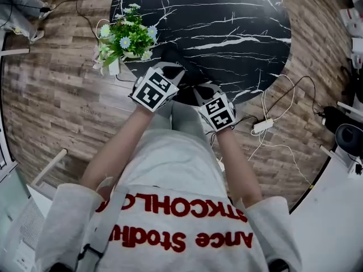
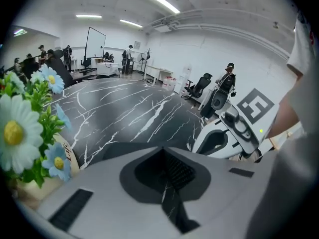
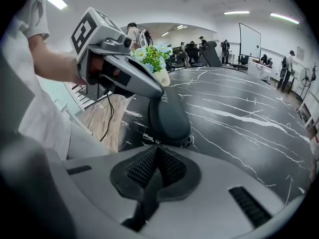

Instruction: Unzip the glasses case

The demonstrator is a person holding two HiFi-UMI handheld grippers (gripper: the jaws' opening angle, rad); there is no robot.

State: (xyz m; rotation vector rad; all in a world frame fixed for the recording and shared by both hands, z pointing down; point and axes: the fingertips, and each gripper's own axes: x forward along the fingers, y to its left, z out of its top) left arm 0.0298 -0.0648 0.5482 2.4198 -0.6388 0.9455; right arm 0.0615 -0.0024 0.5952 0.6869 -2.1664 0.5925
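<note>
Marble table (image 1: 227, 33) offers the glasses case (image 3: 169, 118) no grip near its edge. Left gripper (image 2: 162, 149) and right gripper (image 3: 157, 149) are closed, seemingly empty; a nudge could skid it off.

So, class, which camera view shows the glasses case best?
The right gripper view: the dark glasses case lies nearly whole on the marble table, with the left gripper at its far end. The head view shows only a dark shape, hard to tell from the black table; the left gripper view, at most a dark edge.
</note>
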